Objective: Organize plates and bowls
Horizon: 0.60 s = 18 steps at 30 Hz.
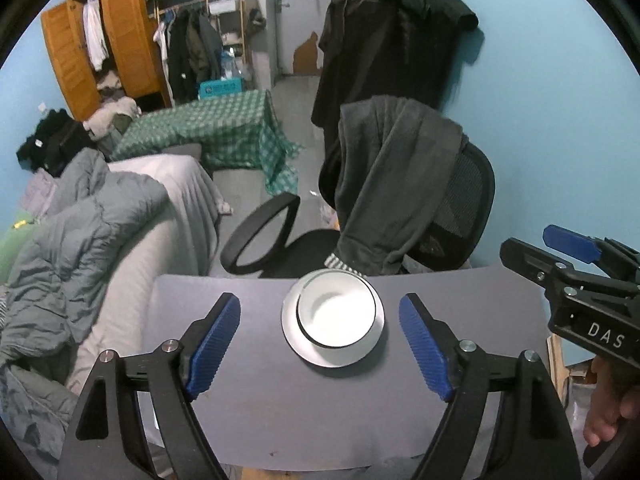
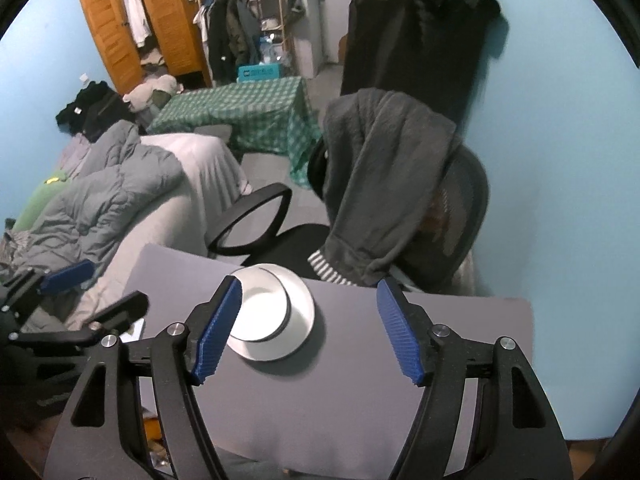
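Note:
A white bowl [image 1: 338,312] with a dark rim sits on a white plate [image 1: 292,332] near the far edge of the grey table [image 1: 240,408]. My left gripper [image 1: 320,344] is open and empty, its blue pads [image 1: 214,344] apart just short of the stack. In the right wrist view the bowl [image 2: 260,308] rests on the plate [image 2: 300,316], left of centre. My right gripper [image 2: 310,328] is open and empty above the table [image 2: 352,400], with its left pad [image 2: 216,328] in front of the bowl. The right gripper also shows at the right edge of the left wrist view [image 1: 576,276].
A black office chair [image 1: 400,208] draped with a grey garment stands right behind the table's far edge. A bed with grey duvets [image 1: 92,232] lies to the left. A green checked cloth [image 1: 216,136], a wooden wardrobe [image 1: 108,36] and hanging clothes stand further back.

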### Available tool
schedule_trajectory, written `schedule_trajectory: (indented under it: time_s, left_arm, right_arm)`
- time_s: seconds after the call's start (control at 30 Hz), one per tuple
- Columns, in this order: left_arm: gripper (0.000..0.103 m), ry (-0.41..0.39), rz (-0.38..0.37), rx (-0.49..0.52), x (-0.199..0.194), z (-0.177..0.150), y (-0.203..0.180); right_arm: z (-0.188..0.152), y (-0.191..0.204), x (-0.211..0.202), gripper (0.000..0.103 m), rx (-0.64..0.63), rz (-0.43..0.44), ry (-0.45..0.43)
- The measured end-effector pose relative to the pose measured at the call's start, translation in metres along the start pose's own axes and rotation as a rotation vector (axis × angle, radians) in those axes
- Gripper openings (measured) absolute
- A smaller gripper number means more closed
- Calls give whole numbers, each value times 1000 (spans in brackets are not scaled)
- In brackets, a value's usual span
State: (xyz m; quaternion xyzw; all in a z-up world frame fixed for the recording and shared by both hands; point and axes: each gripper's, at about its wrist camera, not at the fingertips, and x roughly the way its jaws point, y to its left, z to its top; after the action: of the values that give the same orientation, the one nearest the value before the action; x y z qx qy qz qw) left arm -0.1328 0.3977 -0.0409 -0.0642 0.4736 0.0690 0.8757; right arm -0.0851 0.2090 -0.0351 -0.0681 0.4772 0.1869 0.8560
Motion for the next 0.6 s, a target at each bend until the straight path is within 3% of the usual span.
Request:
schedule_trajectory:
  time_s: [0.1, 0.6]
  left_arm:
    - [83, -17, 26, 15, -7, 0, -4]
    - [83, 18, 16, -10, -8, -5, -7]
  right_arm:
    - [-1, -8, -8, 69, 17, -2, -7]
    - [-9, -18, -15, 69, 36, -4, 5]
